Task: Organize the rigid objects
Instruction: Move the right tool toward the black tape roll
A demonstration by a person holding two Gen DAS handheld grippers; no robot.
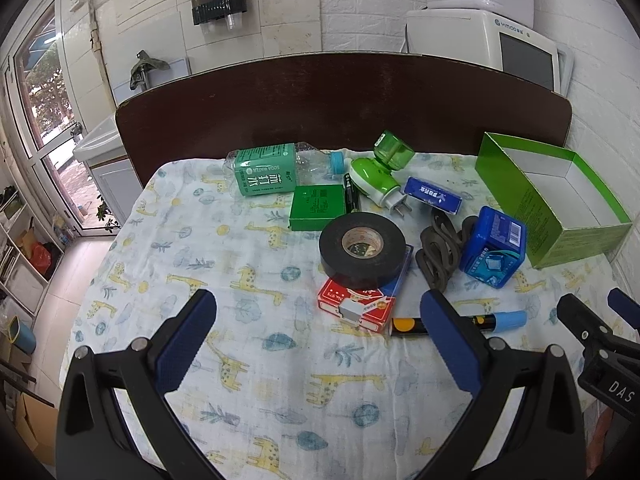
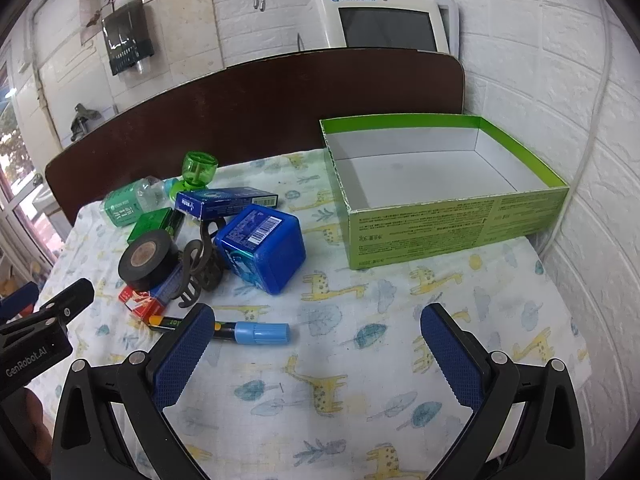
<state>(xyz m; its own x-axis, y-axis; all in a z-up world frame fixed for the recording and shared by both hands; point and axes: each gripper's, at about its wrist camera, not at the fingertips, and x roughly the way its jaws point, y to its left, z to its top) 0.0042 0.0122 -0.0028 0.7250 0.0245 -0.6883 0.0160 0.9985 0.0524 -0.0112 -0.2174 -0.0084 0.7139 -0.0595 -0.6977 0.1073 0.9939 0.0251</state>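
Lying nearest, the marker [image 2: 240, 330] looks light, stiff and prone to rolling; grasp mid-barrel. Both the left hand-held gripper [image 1: 316, 316] and the right hand-held gripper [image 2: 316, 328] are released, empty.

Tape roll [image 1: 362, 247] on card box [image 1: 356, 306] (askew)

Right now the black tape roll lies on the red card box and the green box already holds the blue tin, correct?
Not quite. The black tape roll does lie on the red card box, but the green box is empty; the blue tin sits on the cloth beside it, as the right wrist view shows.
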